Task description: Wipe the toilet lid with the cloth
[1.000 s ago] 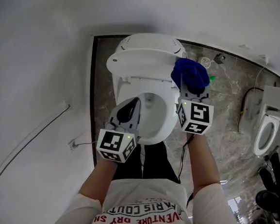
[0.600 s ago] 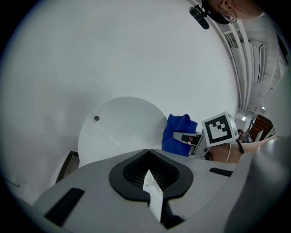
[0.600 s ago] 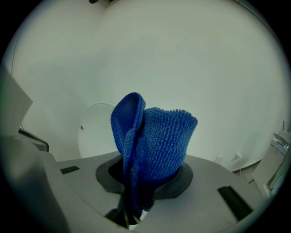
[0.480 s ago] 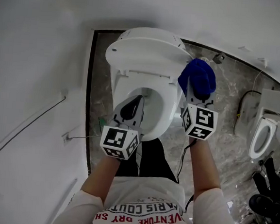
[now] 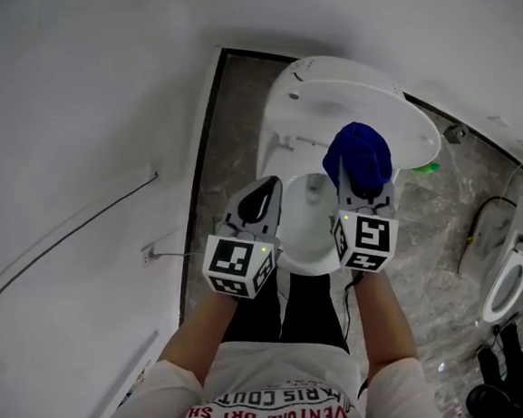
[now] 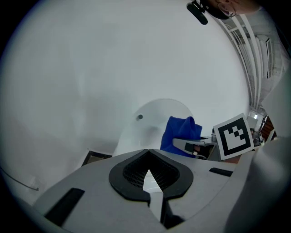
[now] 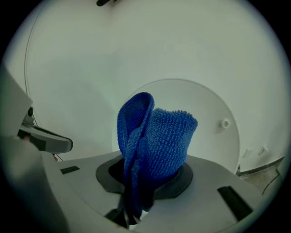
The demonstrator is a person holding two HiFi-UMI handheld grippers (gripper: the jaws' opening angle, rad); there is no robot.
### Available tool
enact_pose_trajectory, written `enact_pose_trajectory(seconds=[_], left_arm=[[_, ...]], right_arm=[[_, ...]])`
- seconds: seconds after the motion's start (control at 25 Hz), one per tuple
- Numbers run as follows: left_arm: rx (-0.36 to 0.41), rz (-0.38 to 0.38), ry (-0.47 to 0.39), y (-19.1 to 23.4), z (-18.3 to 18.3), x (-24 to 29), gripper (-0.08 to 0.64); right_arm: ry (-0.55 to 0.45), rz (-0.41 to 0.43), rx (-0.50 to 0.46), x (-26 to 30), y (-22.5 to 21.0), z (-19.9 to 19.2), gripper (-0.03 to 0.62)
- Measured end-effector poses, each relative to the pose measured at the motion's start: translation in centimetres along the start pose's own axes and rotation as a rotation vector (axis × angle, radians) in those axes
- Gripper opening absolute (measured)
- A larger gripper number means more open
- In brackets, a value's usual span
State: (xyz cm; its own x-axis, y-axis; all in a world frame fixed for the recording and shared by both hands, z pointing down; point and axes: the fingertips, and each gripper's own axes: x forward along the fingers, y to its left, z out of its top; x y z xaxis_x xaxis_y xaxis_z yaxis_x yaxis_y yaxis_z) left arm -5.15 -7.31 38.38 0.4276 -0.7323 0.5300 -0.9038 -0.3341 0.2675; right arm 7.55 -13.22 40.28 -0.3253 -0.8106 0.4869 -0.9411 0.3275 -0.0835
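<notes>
The white toilet's lid (image 5: 361, 112) stands raised above the open bowl (image 5: 309, 240) in the head view. My right gripper (image 5: 359, 180) is shut on a bunched blue cloth (image 5: 359, 157), held in front of the lid's inner face; the blue cloth (image 7: 152, 143) fills the right gripper view with the lid (image 7: 213, 123) behind it. My left gripper (image 5: 260, 203) is shut and empty, hovering over the bowl's left rim. In the left gripper view the left gripper (image 6: 148, 175) points at the lid (image 6: 145, 127), with the cloth (image 6: 182, 134) to its right.
A white wall (image 5: 87, 125) runs close along the left, with a thin cable (image 5: 68, 237) on it. Grey marbled floor (image 5: 442, 228) lies to the right, where a second toilet (image 5: 511, 271) stands. A green object (image 5: 426, 167) sits behind the lid.
The right gripper has carried the cloth left from beside the toilet to in front of the raised lid. The camera view has shifted, so the toilet sits further right in frame.
</notes>
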Motion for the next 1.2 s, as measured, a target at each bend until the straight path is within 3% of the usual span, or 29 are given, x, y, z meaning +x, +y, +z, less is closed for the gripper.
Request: enact_pose_trajectory(seconds=[0.32,0.56,0.84,1.0,1.2], left_arm=[[-0.034,0.008,0.005,7.6,-1.6,-1.2,0.006],[-0.059,-0.011,0.037,11.0,-4.3,-1.4,0.006],[-0.056,-0.071,0.061,10.4,-6.0,-0.2,0.006],[-0.051,-0.074,0.062,10.1,-6.4,0.3,0.006],[-0.024,-0.086,0.081,8.9,-7.5,1.2,0.006]], right_arm=[[-0.063,0.106,-0.054,7.1,10.0,0.1,0.094],[-0.068,0.121,-0.071,10.8,13.1,-1.1,0.094],[-0.093,0.084,-0.076,12.9,11.8,-1.5,0.094],[-0.061,0.062,-0.146,13.2,10.7,-1.8,0.094],[-0.065,0.023,-0.072,12.7,7.3,-2.7,0.094]])
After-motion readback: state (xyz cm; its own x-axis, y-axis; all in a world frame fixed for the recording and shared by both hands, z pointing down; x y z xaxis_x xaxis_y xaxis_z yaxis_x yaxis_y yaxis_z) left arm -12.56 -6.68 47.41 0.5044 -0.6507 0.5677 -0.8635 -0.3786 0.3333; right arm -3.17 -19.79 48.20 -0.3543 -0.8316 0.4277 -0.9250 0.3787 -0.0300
